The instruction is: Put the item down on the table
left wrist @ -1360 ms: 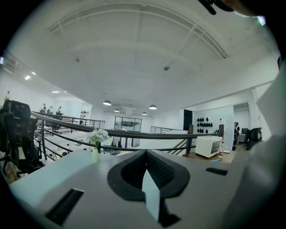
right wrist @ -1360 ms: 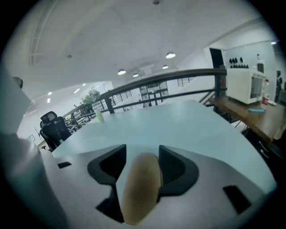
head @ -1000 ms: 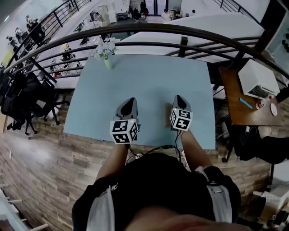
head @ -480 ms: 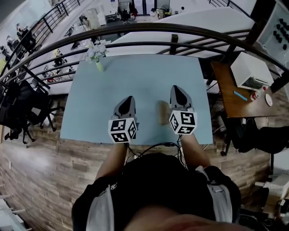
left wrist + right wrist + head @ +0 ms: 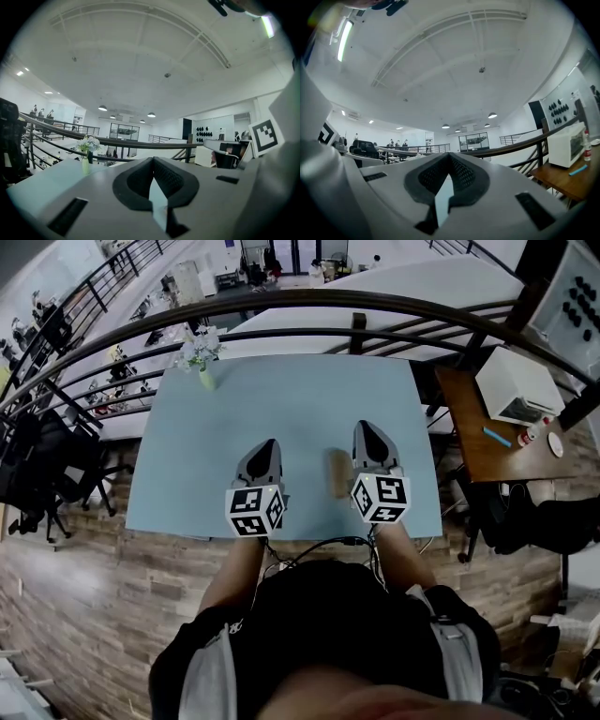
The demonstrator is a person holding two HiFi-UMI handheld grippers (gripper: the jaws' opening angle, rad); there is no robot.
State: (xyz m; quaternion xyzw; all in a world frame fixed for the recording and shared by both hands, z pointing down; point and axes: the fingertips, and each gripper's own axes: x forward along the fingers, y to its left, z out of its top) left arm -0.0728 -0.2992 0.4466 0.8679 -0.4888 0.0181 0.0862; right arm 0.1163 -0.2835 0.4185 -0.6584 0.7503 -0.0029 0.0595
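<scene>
A small tan, roll-shaped item [image 5: 336,472] lies on the pale blue table [image 5: 281,399] near its front edge, between my two grippers. To its left my left gripper [image 5: 269,444] hovers over the table, jaws shut and empty. Just right of the item sits my right gripper [image 5: 364,427], also shut with nothing held, apart from the item. In the left gripper view the left gripper [image 5: 152,161] has its jaws meeting at the tips. The right gripper view shows the right gripper [image 5: 449,157] the same way. Neither gripper view shows the item.
A small vase of flowers [image 5: 202,357] stands at the table's far left corner, also the vase [image 5: 86,152] in the left gripper view. A dark railing [image 5: 281,310] runs behind the table. A wooden side table with a white box [image 5: 511,385] is at the right, office chairs [image 5: 47,460] at the left.
My right gripper has shifted to the right, off the tan item, which now lies uncovered on the table. The left gripper has stayed in place.
</scene>
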